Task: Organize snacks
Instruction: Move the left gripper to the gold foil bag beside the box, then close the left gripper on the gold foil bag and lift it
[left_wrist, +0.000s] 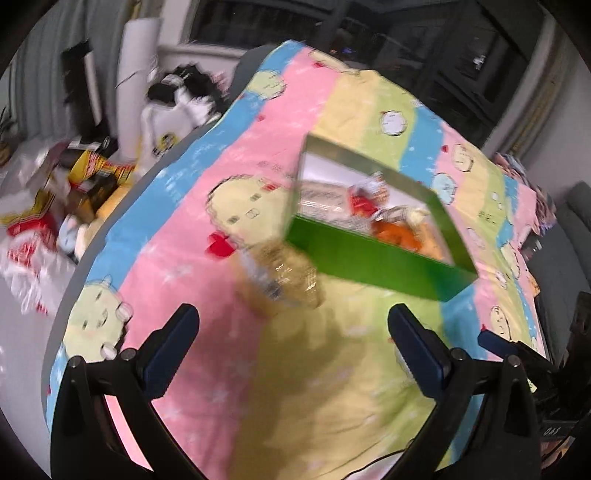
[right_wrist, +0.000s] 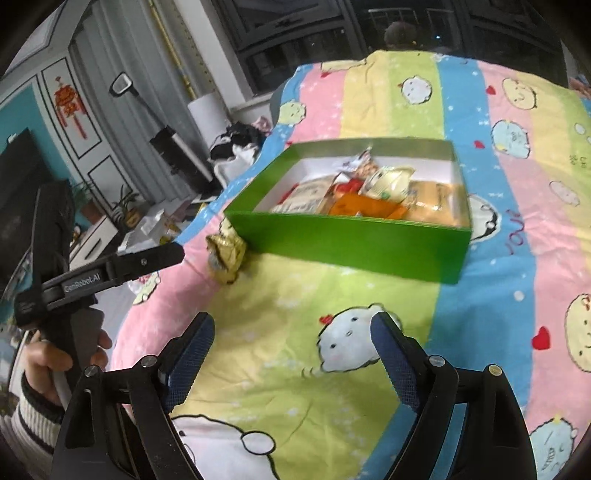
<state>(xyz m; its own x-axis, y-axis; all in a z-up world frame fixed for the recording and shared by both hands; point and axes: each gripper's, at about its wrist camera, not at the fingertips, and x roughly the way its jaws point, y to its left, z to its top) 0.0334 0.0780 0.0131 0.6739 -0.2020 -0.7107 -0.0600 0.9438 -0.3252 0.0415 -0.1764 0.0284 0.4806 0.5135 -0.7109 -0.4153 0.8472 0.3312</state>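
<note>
A green box (right_wrist: 347, 243) sits open on a striped cartoon-print bedsheet (right_wrist: 332, 369) and serves as the landmark here. The right wrist view shows its contents sharply: an orange packet (right_wrist: 364, 209), a pale yellow wrapped snack (right_wrist: 388, 182) and other packets lying inside the white-lined walls. The left wrist view is blurred by motion, so the same box (left_wrist: 373, 254) and its contents read only as smears of red and orange. A gold-wrapped snack (right_wrist: 226, 254) lies on the sheet just beside the box's near left corner, outside it; in the left view it appears as a hazy gold patch (left_wrist: 284, 277) ahead of the left tool (left_wrist: 293, 325), whose jaws stand wide with nothing between them. The right tool (right_wrist: 295, 332) is also spread wide and empty, over the sheet nearer than the box. Only the right view shows the left tool from the side and the hand (right_wrist: 55, 354) in a striped sleeve gripping it, left of the box.
</note>
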